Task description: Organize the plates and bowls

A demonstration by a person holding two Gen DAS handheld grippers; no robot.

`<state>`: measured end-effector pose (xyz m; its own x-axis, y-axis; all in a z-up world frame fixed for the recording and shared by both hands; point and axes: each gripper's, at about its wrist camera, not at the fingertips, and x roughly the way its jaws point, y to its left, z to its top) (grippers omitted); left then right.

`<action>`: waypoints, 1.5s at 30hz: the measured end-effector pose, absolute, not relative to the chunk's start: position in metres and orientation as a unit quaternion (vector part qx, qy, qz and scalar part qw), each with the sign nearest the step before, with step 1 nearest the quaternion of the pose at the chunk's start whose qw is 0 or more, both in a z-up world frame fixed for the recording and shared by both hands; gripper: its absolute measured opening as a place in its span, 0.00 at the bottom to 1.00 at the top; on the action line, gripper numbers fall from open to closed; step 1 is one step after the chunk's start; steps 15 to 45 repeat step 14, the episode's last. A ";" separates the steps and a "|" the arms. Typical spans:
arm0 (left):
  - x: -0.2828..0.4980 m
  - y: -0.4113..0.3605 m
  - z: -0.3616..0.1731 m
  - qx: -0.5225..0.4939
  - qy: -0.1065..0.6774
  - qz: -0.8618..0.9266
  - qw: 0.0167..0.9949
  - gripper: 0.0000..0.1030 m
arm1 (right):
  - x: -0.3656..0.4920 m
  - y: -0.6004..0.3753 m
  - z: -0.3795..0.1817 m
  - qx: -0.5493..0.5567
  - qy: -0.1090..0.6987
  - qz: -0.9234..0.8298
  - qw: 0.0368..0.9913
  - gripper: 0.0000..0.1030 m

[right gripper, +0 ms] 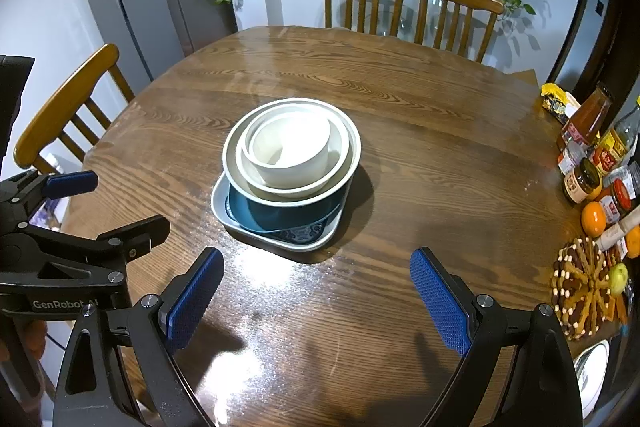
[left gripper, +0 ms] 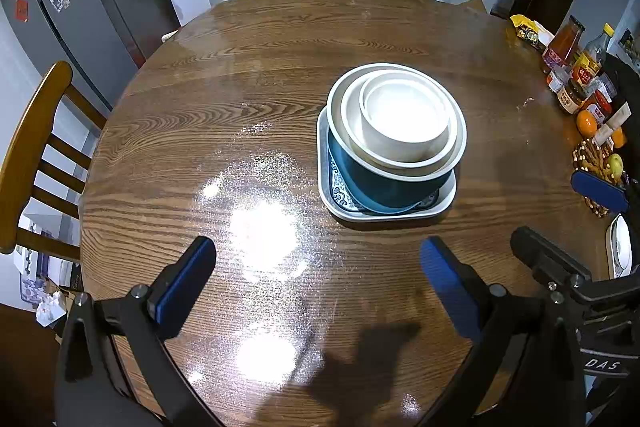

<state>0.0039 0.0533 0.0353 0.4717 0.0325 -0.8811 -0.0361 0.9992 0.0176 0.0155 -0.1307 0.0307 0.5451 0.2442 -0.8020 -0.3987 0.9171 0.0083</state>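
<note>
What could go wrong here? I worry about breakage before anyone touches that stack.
1. The small bowl sits off-centre in the nested bowls; a nudge could tip it.
2. The blue bowl leans on a patterned plate in the tray, so the stack might slide if lifted.
3. Both grippers, left and right, are open and empty; jars crowd the table edge.

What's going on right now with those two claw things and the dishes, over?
Left gripper open, empty. Right gripper open, empty. Bowls nested, stacked on square plate, mid-table. Nothing between grippers and stack.
</note>
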 end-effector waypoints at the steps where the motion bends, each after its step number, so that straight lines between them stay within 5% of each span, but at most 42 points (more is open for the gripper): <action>1: 0.004 0.053 0.035 -0.001 0.514 0.020 0.858 0.99 | 0.016 -0.131 0.031 -0.088 0.440 0.184 0.875 0.92; 45: 0.006 0.055 0.035 -0.004 0.516 0.018 0.857 0.99 | 0.017 -0.131 0.031 -0.089 0.441 0.185 0.874 0.92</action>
